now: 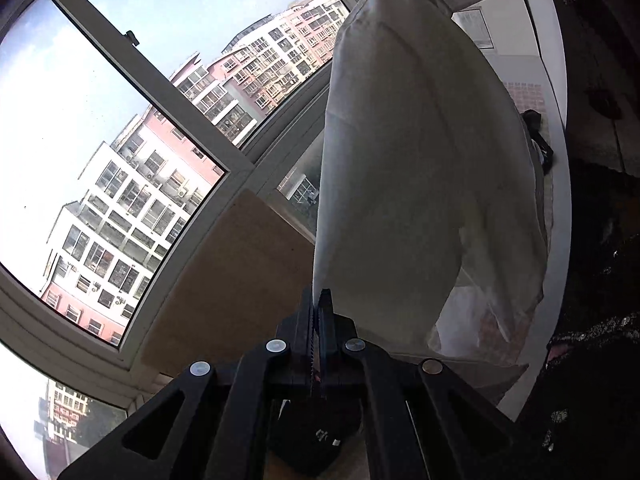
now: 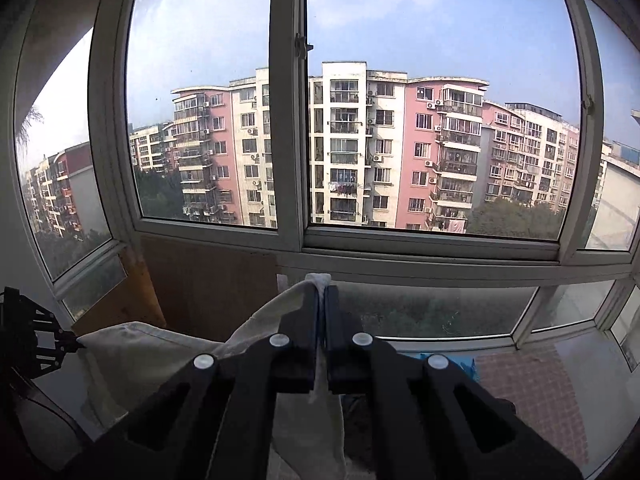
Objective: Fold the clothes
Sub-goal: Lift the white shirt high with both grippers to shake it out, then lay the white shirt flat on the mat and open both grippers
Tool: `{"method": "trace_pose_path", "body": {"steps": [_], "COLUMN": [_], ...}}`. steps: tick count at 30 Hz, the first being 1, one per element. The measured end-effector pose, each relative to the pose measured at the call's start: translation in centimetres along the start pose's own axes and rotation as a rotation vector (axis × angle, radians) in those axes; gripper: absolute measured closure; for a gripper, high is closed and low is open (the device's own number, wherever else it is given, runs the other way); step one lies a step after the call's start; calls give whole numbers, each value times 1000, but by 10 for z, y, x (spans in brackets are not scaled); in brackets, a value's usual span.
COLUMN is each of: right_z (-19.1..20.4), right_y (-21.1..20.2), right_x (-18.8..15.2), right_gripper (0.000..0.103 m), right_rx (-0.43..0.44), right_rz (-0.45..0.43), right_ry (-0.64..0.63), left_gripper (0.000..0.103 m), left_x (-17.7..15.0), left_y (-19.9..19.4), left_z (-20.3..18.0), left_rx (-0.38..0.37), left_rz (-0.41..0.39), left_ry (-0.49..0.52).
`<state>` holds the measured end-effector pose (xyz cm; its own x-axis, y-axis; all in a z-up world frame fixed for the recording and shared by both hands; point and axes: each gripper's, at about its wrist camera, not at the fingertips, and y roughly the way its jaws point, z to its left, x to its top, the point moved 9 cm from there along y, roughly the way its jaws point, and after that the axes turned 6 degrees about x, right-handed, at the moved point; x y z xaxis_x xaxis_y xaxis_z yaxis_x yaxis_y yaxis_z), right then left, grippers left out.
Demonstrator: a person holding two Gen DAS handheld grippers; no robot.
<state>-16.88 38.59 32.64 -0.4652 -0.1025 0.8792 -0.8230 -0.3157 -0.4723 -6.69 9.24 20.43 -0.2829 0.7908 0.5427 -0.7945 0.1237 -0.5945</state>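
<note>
A white garment [image 1: 420, 168] hangs in the air, stretched between my two grippers. My left gripper [image 1: 322, 300] is shut on one corner of it, and the cloth runs up and away to the top right of the left wrist view. In the right wrist view my right gripper [image 2: 322, 286] is shut on another edge of the white garment [image 2: 160, 356]; a bit of fabric pokes out past the tips. From there the cloth sags leftward to the left gripper [image 2: 74, 345] at the frame's left edge. The lower part of the garment is hidden below both views.
A big window with a white frame [image 2: 288, 120] faces pink and white apartment blocks. A brown board [image 1: 236, 276] leans under the sill. A white table edge [image 1: 558, 160] and tiled floor [image 2: 532, 392] lie to the right, and a black object [image 1: 538, 136] sits beyond the cloth.
</note>
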Motion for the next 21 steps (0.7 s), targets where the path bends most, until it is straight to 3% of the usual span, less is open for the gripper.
{"method": "trace_pose_path", "body": {"steps": [6, 12, 15, 16, 21], "right_z": [-43, -76, -91, -97, -120], "right_y": [210, 418, 462, 469, 472], "right_x": [-64, -187, -242, -255, -263], "right_gripper": [100, 100, 97, 96, 90], "right_rx": [-79, -130, -89, -76, 14], "right_rz": [173, 425, 515, 532, 520], "right_ry": [-35, -54, 32, 64, 203], "left_gripper": [101, 97, 93, 91, 86], "left_x": [-48, -118, -155, -163, -178], "left_y": [156, 363, 451, 468, 486], "left_z": [-6, -43, -63, -70, -88], "left_rx": [-135, -216, -171, -201, -270], "left_rz": [163, 406, 534, 556, 554], "left_ry": [-72, -147, -124, -146, -198]}}
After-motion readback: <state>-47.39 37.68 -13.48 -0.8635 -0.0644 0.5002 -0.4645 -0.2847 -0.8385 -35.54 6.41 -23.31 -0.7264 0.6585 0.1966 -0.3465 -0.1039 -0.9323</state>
